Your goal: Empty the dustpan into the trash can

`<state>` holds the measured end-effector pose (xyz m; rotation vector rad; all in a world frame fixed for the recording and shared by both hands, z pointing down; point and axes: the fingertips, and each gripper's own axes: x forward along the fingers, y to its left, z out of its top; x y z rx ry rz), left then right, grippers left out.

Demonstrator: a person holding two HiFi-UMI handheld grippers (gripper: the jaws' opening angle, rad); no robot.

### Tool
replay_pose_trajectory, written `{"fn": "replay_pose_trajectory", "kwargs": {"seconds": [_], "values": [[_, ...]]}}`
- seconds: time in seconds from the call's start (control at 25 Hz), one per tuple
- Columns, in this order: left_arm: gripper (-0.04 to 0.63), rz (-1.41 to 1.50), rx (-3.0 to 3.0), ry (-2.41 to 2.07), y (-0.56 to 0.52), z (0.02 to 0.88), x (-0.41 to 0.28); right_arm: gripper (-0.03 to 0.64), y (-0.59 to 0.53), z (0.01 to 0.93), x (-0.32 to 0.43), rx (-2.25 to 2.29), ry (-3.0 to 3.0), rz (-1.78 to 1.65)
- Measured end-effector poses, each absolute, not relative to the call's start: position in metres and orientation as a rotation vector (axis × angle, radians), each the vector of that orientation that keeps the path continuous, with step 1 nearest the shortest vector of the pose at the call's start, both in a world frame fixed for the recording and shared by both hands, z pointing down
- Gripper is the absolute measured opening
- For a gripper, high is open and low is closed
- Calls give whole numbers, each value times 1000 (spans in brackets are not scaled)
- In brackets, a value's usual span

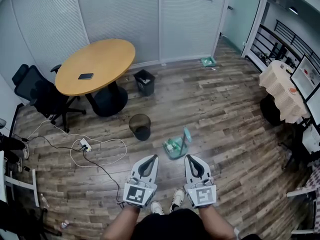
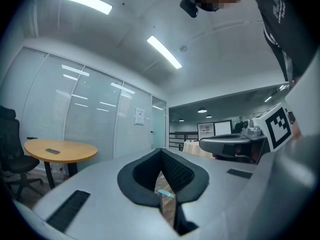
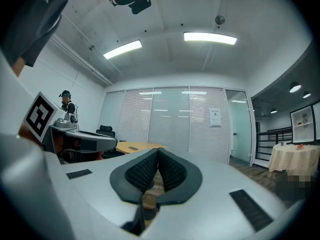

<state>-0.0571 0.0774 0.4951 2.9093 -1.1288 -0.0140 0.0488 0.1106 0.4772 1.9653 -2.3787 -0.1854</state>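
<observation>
- Left gripper (image 1: 155, 157): jaws closed, tips meeting, nothing between them.
- Right gripper (image 1: 188, 158): jaws closed likewise, empty.
- Dustpan (image 1: 176, 146): teal, standing on the wood floor (image 1: 235, 109) just ahead of both grippers, handle upright, touched by neither.
- Trash can (image 1: 140, 126): round, dark, on the floor to the dustpan's left, near but apart.
- Square bin (image 1: 145, 81): beside the round table (image 1: 95, 64).
</observation>
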Motion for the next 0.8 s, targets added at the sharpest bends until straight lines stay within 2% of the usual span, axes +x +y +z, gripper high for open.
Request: {"fn": "replay_pose_trajectory", "kwargs": {"seconds": [0.2, 0.8], "values": [[11, -83, 2907, -1106, 73, 495, -44, 23, 100, 462, 53, 1947, -2367, -174], [11, 10, 2922, -1136, 62, 510, -29, 23, 90, 488, 70, 1964, -2439, -165]]}}
